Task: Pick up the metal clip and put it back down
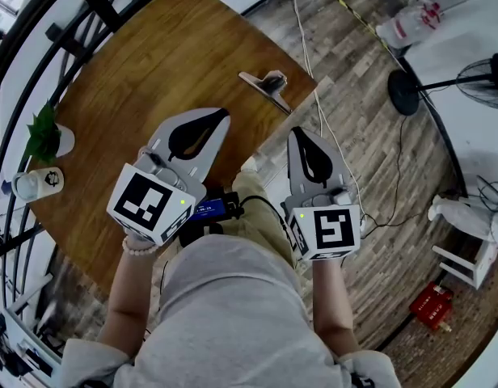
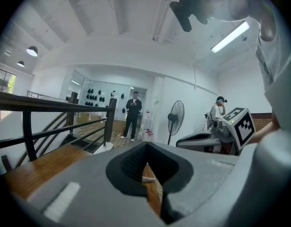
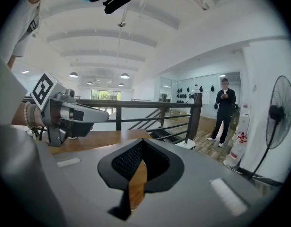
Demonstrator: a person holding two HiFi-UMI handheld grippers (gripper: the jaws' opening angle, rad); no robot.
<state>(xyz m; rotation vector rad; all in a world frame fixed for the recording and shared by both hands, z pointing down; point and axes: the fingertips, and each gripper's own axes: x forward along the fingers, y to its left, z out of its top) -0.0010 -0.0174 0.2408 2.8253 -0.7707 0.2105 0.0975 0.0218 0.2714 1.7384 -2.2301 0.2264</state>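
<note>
Clip (image 1: 267,87) silvery metal, long flat handles, lying on wooden surface (image 1: 152,63) near edge; left tongs (image 1: 223,115), right tongs (image 1: 295,133) clenched, empty

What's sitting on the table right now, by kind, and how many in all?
Clip: 1
Potted plant: 1
Cup: 1
Total: 3
</note>
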